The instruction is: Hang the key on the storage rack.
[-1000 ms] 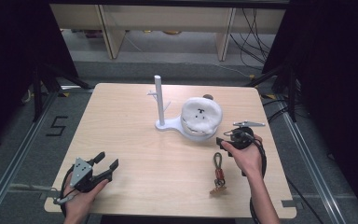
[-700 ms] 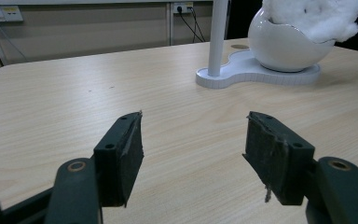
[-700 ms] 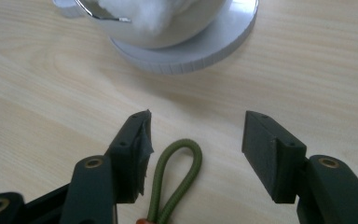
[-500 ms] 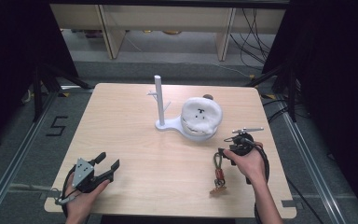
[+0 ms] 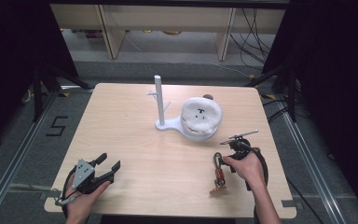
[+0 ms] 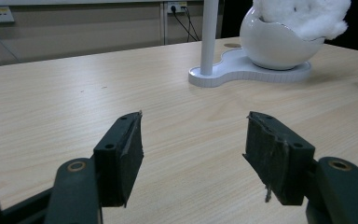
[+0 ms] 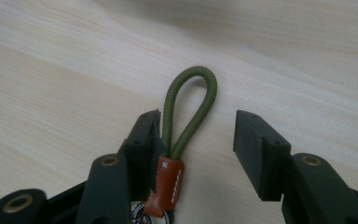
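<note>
High view: a "5" [image 5: 57, 126] is taped on the floor. The keychain [image 5: 218, 173] lies on the table [image 5: 135, 140], at 9 o'clock of the right claw [image 5: 227, 150].

Left gripper view: the left claw [image 6: 193, 140] is wide open, holding nothing.

Right gripper view: the right claw [image 7: 196, 135] has just been closing, half open. The green loop [image 7: 189, 109] lies between its jaws, touching one, not pinched.

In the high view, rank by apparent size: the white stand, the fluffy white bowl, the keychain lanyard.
1. Fluffy white bowl.
2. White stand: tall but thin.
3. Keychain lanyard.

matt woven cord loop [image 7: 189, 112] on pale wood-grain table [image 7: 51, 70].
</note>
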### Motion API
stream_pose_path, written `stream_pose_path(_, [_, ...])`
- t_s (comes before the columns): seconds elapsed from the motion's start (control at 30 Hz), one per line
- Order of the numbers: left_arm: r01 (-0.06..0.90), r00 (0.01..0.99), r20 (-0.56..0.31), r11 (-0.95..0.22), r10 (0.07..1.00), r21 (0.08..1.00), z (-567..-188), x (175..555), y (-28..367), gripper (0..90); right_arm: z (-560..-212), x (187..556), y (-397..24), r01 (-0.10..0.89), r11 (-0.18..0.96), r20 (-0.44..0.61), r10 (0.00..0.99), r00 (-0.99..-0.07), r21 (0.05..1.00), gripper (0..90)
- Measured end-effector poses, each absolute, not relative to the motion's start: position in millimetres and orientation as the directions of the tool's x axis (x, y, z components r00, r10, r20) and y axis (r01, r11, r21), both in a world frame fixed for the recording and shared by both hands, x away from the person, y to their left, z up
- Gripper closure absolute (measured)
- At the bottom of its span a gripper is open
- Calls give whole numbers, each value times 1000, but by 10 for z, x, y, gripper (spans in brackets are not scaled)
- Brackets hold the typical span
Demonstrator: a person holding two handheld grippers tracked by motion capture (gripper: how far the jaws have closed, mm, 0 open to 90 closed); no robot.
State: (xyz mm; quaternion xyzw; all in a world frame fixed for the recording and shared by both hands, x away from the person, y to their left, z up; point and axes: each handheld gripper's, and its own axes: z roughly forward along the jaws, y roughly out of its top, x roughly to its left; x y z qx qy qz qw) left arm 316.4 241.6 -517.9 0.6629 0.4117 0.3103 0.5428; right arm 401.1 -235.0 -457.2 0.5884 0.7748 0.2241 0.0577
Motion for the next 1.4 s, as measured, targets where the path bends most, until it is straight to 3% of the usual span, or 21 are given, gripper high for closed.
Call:
stream_pose_path(0.03, [209,468,-36,-71,883,975,-5180,3164,2415,357,-4569,4007,-2316,907,174,194,945,-263,384,527])
stream_pose_path(0.4, [201,468,-34,-69,883,977,-5177,3162,2417,357,-4558,4040,-2243,948,162,199,955,-221,275,581])
stream_pose_path(0.5, [194,473,-36,-64,880,979,-5184,3168,2409,357,-4593,4066,-2258,934,207,183,946,-267,290,600])
stream_pose_path(0.8, [204,467,-33,-72,883,976,-5173,3155,2416,356,-4608,4019,-2135,959,233,195,945,-263,163,613])
stream_pose_path(0.9, [194,473,-36,-64,881,979,-5183,3164,2411,356,-4658,4018,-2136,942,285,169,934,-314,175,616])
stream_pose_path(0.93, [194,473,-37,-63,880,979,-5183,3164,2411,357,-4657,3988,-2068,963,233,191,948,-256,137,621])
stream_pose_path(1.23, [208,470,-31,-77,882,975,-5181,3155,2411,356,-4696,4012,-2057,954,272,171,941,-292,128,638])
stream_pose_path(1.33, [196,474,-34,-67,880,978,-5188,3163,2410,356,-4757,4029,-2049,932,316,145,928,-343,181,643])
stream_pose_path(1.4, [201,467,-41,-61,883,978,-5187,3158,2407,356,-4743,4030,-2020,943,304,129,938,-321,133,647])
